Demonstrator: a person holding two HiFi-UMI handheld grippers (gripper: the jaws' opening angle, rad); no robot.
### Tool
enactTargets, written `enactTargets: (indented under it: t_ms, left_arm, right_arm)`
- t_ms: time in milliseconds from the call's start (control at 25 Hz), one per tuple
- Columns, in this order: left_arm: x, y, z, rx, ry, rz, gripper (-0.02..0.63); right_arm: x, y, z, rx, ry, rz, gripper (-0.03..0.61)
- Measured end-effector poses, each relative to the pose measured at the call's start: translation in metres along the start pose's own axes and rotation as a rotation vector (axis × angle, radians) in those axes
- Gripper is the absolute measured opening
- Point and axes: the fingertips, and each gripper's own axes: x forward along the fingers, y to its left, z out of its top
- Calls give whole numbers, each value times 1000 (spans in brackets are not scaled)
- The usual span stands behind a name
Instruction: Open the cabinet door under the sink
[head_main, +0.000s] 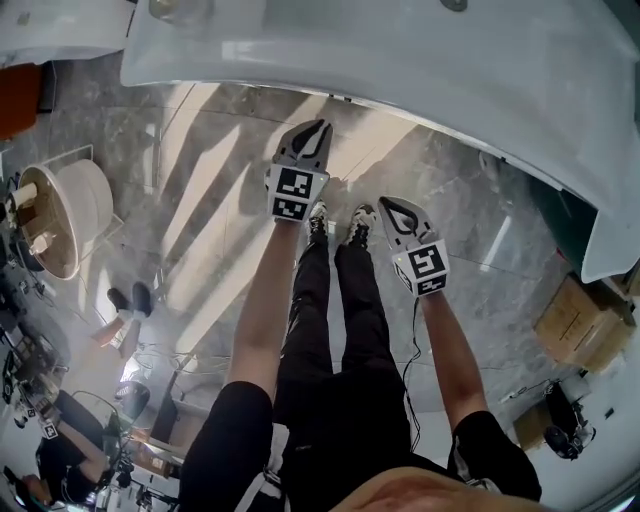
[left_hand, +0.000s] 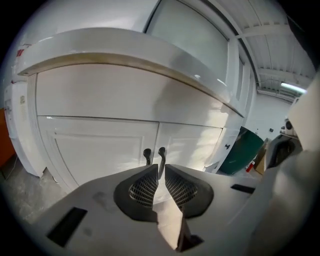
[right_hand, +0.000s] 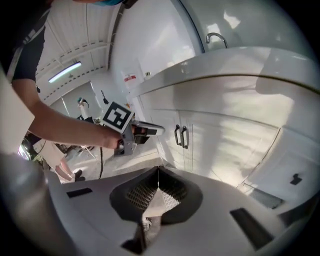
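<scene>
Both forearms (head_main: 262, 300) stretched forward and down over grey floor (head_main: 470, 200). Right gripper (head_main: 388, 207) nearer body, fingers pressed together, nothing in them. Left gripper (head_main: 316, 130) held farther out, fingers narrow with slim gap, empty, aimed at pair of dark handles (left_hand: 161, 151). Cabinet door (left_hand: 190, 142) beyond, shut, under overhanging white tabletop (left_hand: 125, 50), apart from both grippers.

Both arms are stretched out ahead, forearms bare. The left arm (head_main: 262, 320) reaches further, and the left gripper (head_main: 321, 126) (left_hand: 159, 169) points forward with its jaws a narrow slit apart and nothing between them. The right arm (head_main: 447, 350) sits a touch behind. The right gripper (head_main: 386, 206) (right_hand: 158, 173) has its jaw tips touching and empty.
</scene>
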Motion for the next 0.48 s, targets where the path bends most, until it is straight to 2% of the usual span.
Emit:
enactTargets:
  t_ms: [120, 240, 400, 480]
  left_arm:
    - [24, 15, -1, 11, 9, 38, 23]
    - [44, 27, -1, 4, 15, 73, 81]
    - [64, 34, -5, 16, 43, 95, 110]
    - [73, 36, -6, -9, 50, 95, 110]
  right_arm:
    - [4, 1, -30, 8, 51, 8, 58]
    - [3, 4, -53, 19, 93, 20, 58]
    - [1, 11, -68, 7, 127, 46, 58]
    - [1, 14, -68, 0, 141, 64, 60]
